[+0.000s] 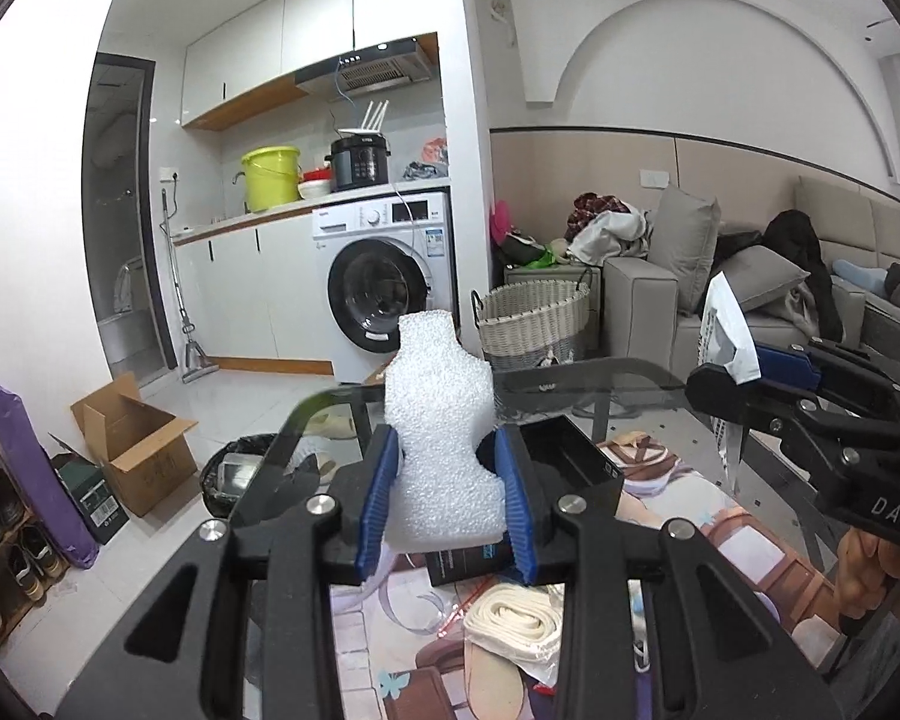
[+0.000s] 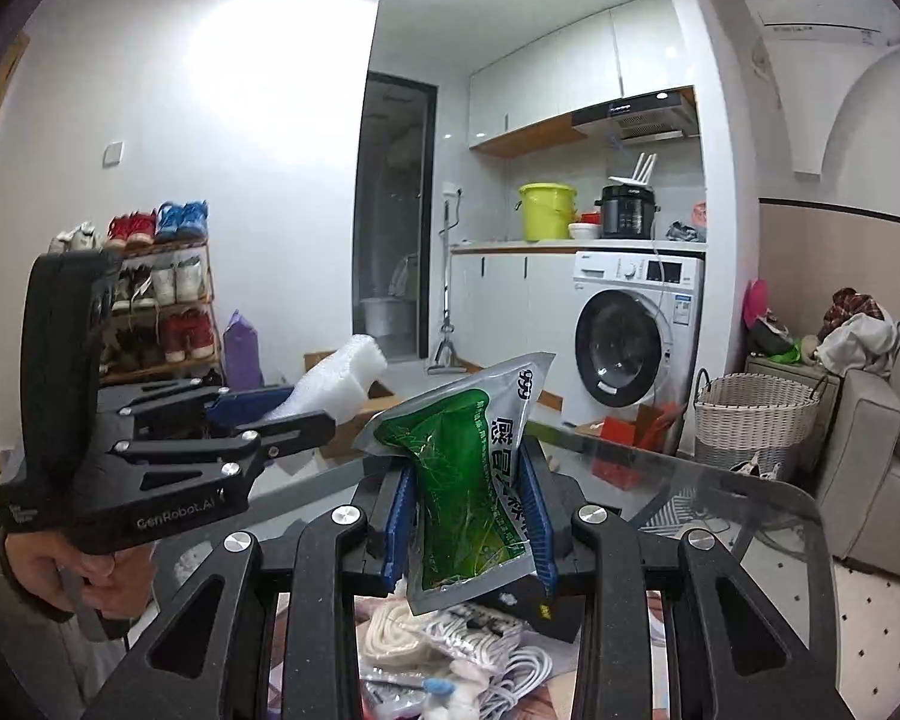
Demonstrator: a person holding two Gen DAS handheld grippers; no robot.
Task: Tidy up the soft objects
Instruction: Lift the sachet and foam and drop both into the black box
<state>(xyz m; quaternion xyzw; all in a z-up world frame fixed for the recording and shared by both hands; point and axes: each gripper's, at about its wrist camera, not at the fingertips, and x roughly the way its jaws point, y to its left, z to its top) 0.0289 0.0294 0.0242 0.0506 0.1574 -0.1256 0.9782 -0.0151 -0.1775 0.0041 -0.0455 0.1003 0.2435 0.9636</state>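
Note:
My left gripper [image 1: 447, 498] is shut on a white foam block [image 1: 441, 426], held upright above the glass table [image 1: 642, 378]. It also shows in the right wrist view [image 2: 270, 414] with the foam block [image 2: 345, 375] sticking out. My right gripper [image 2: 471, 516] is shut on a green and silver packet [image 2: 468, 480], held above the table. In the left wrist view the right gripper [image 1: 744, 375] comes in from the right with the packet [image 1: 726, 336]. A black open box [image 1: 564, 462] sits on the table just behind the foam block.
A rolled cream strap in a plastic bag [image 1: 510, 624] and white cables [image 2: 498, 660] lie on the table below the grippers. A woven basket [image 1: 534, 318], washing machine [image 1: 384, 282], sofa [image 1: 750, 276], cardboard box [image 1: 132, 450] and shoe rack [image 2: 162, 300] stand around.

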